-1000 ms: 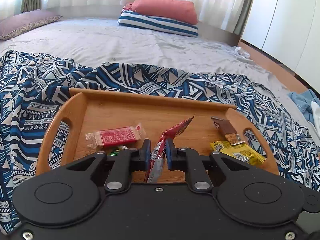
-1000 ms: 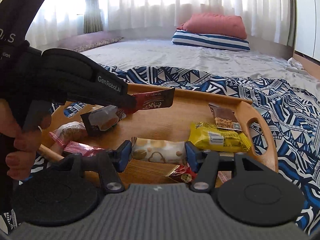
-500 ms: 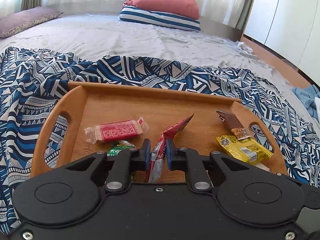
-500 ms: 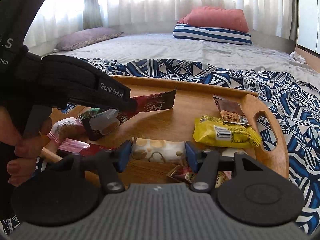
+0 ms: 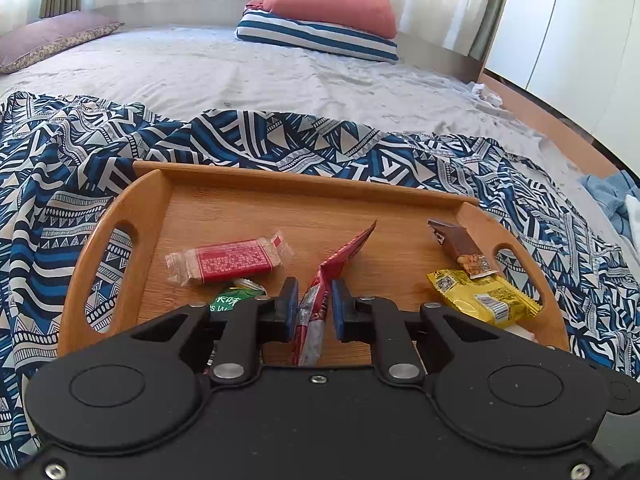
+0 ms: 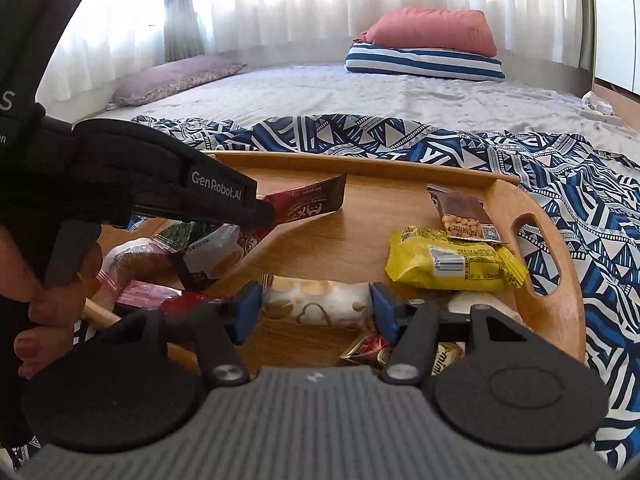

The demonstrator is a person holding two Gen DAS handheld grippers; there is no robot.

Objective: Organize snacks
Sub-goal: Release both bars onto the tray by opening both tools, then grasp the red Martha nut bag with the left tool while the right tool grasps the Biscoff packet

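A wooden tray (image 5: 304, 186) on a patterned blanket holds several snacks. My left gripper (image 5: 314, 300) is shut on a red snack packet (image 5: 344, 252), holding it tilted above the tray floor. The right wrist view shows that packet (image 6: 312, 200) jutting from the left gripper's black fingers (image 6: 256, 210). My right gripper (image 6: 316, 308) sits low over the tray's near edge. Its jaws are opening, with a white heart-print snack (image 6: 320, 302) lying between the pads. A red biscuit pack (image 5: 232, 260) and a green packet (image 5: 230, 300) lie at the left.
A yellow packet (image 6: 452, 264) and a brown nut bar (image 6: 460, 212) lie by the tray's right handle. More wrappers are piled at the tray's near left beside a person's hand (image 6: 40, 300). Pillows (image 5: 320, 28) sit far back on the grey bed.
The right gripper's pads have spread a little wider around the white heart-print snack. The left gripper still holds the red packet in the same way.
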